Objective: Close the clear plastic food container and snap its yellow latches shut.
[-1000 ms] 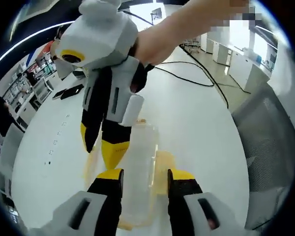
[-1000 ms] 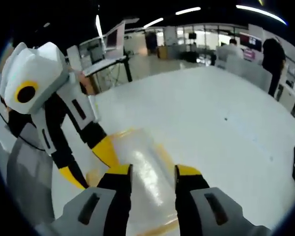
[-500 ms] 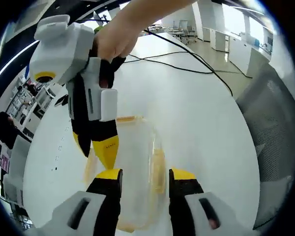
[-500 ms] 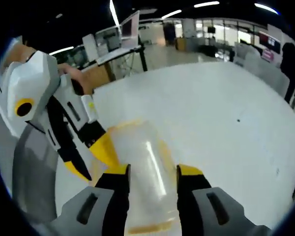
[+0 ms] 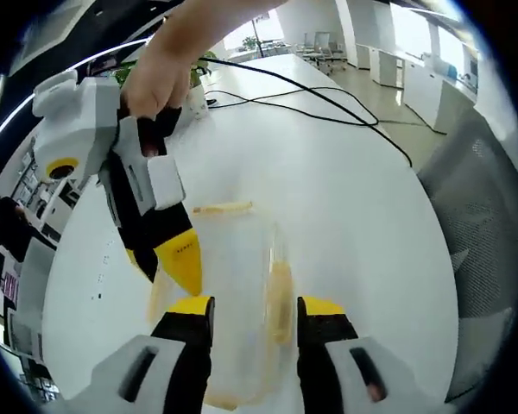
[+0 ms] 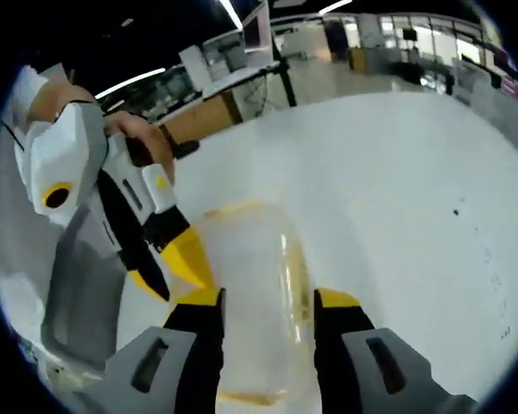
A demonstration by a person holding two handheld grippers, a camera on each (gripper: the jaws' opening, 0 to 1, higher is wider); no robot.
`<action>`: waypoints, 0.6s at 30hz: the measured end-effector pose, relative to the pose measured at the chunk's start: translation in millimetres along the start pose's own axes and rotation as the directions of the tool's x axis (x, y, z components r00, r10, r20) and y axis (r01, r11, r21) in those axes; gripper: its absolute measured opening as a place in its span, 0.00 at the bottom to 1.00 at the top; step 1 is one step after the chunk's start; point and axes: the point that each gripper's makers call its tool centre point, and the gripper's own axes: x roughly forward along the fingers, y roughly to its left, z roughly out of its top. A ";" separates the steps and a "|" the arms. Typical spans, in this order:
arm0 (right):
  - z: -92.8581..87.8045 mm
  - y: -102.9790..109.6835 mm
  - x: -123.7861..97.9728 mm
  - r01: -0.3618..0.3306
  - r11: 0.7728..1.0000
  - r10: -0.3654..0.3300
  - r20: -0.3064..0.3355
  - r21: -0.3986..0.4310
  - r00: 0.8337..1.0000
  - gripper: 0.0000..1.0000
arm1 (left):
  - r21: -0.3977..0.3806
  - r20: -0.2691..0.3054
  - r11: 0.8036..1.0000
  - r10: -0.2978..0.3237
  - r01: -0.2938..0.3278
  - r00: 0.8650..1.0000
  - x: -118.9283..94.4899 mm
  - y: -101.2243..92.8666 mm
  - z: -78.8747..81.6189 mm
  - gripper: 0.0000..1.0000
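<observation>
Two grippers at one clear container point(image 5: 237, 293) | left gripper point(image 5: 253, 309) wide, jaws either side | right gripper point(image 6: 265, 300) wide, same | white table point(image 5: 354, 198), away from edges

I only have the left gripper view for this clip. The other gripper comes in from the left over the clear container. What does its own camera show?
Observer: In the right gripper view, the right gripper has its jaws apart, with the clear container lying between them on the white table.
Operator: Is the left gripper there too?
Observer: Yes, the left gripper enters at the left, its yellow tips at the container's edge; whether they touch it I cannot tell.
Operator: Any latch visible?
Observer: A yellow latch runs along the container's right side, by the right jaw.
</observation>
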 end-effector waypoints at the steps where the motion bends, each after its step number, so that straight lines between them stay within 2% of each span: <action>1: 1.0 1.3 0.0 -0.030 1.000 0.030 -0.003 0.002 1.000 0.38 | 0.001 0.000 1.000 0.000 0.000 1.000 0.0 -0.2 0.2 0.33; 5: -3.6 5.0 2.2 -0.078 0.997 0.077 -0.040 -0.006 0.996 0.39 | 0.005 -0.002 1.000 -0.001 0.001 1.000 1.0 0.1 1.1 0.34; 9: -9.1 7.6 6.9 -0.099 0.995 0.097 -0.084 -0.023 0.992 0.41 | 0.022 -0.002 1.000 0.001 -0.001 1.000 3.0 0.0 2.4 0.35; 11: -4.9 7.1 7.0 -0.103 0.995 0.101 -0.073 -0.017 0.992 0.39 | 0.022 0.001 1.000 -0.002 0.002 1.000 3.5 0.1 3.2 0.35; 14: -3.1 2.5 7.4 -0.116 0.993 0.114 -0.082 -0.016 0.990 0.39 | 0.009 0.004 1.000 -0.009 0.009 1.000 3.1 1.9 3.8 0.34; 18: -3.5 3.5 7.8 -0.124 0.992 0.122 -0.089 -0.012 0.988 0.39 | -0.055 0.023 0.998 -0.038 0.040 0.999 1.2 4.9 4.6 0.31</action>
